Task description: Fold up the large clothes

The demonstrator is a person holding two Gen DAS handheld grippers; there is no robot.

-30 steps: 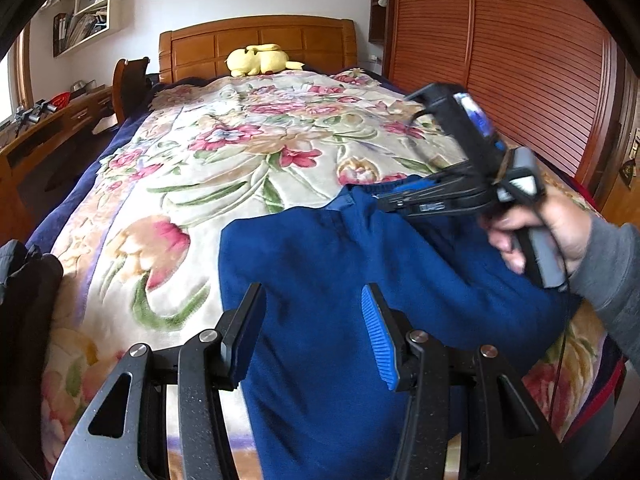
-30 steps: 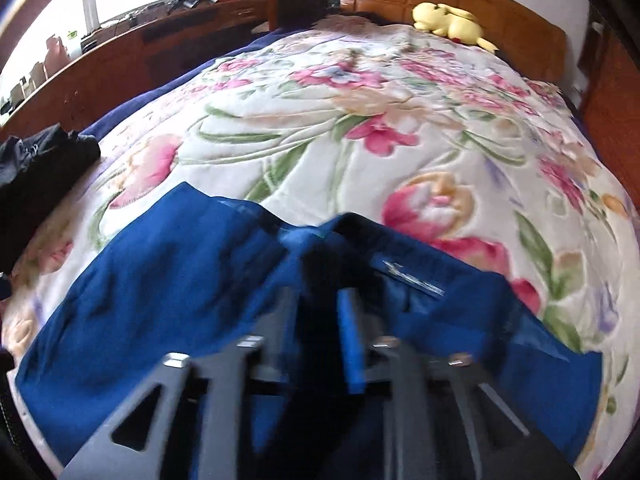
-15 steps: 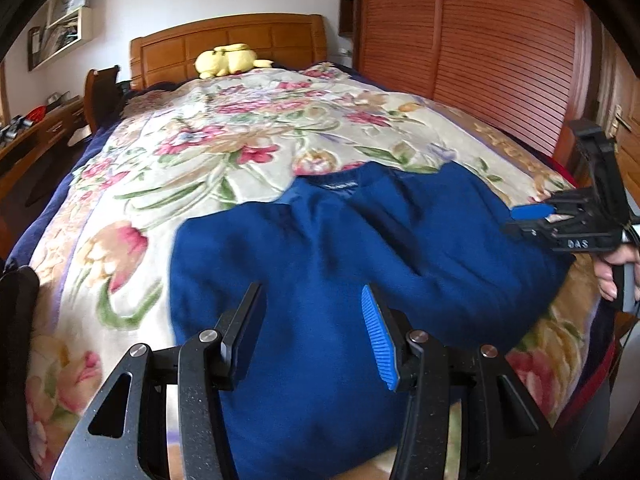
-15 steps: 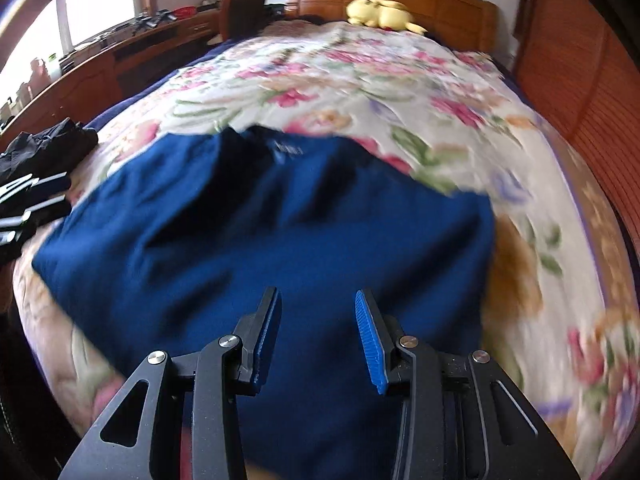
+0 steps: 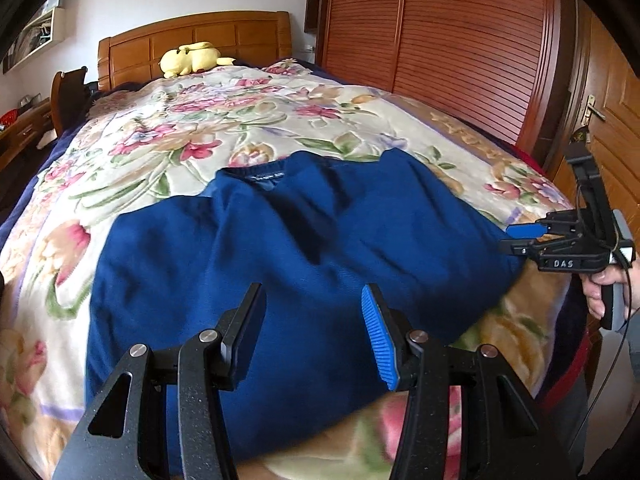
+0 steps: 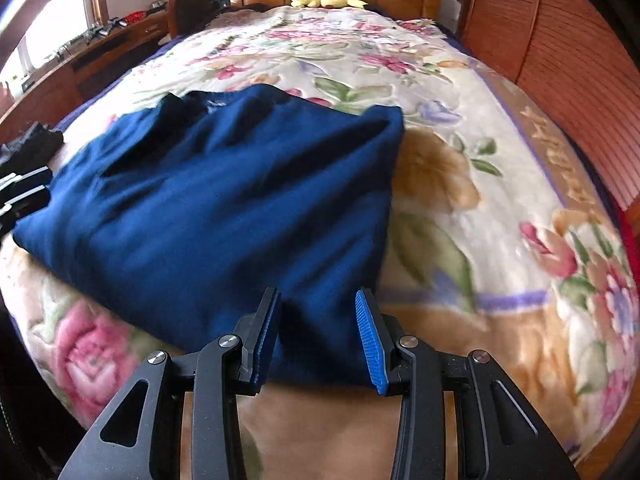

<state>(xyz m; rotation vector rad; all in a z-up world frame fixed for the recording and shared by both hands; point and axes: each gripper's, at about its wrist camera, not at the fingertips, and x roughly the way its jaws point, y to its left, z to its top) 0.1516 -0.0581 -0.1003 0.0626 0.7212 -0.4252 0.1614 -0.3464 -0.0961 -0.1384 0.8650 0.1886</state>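
As seen from the left wrist camera, a dark wooden desk [image 5: 24, 128] stands at the far left beside the bed, with a chair [image 5: 70, 88] just behind it. A floral blanket [image 5: 168, 152] covers the bed up to a wooden headboard [image 5: 224, 36], and a yellow plush toy [image 5: 192, 58] lies against that headboard. The blue garment [image 5: 280, 248] lies spread on the near part of the blanket, collar and label towards the headboard (its surface is rumpled, with a soft ridge running down from the collar).

The left gripper [image 5: 314, 332] hangs over the near edge of the garment, jaws parted to a middling width with nothing between the pads; cloth shows in the gap below them, and contact cannot be confirmed. To the right, louvred wardrobe doors [image 5: 460, 48] line the wall, followed by a panelled door with a brass handle [image 5: 594, 106].

At the far right of that view the right gripper [image 5: 516, 240] sits at the garment's right edge, carried by a hand [image 5: 604, 284]. From its own camera, the right gripper [image 6: 316, 336] stands over the garment's near right corner, jaws apart at a moderate width, empty, blue cloth visible between and beyond the pads. In this view the left gripper's fingers [image 6: 28, 188] show at the left margin by the garment's opposite edge, with dark clothing [image 6: 32, 146] heaped just behind them.
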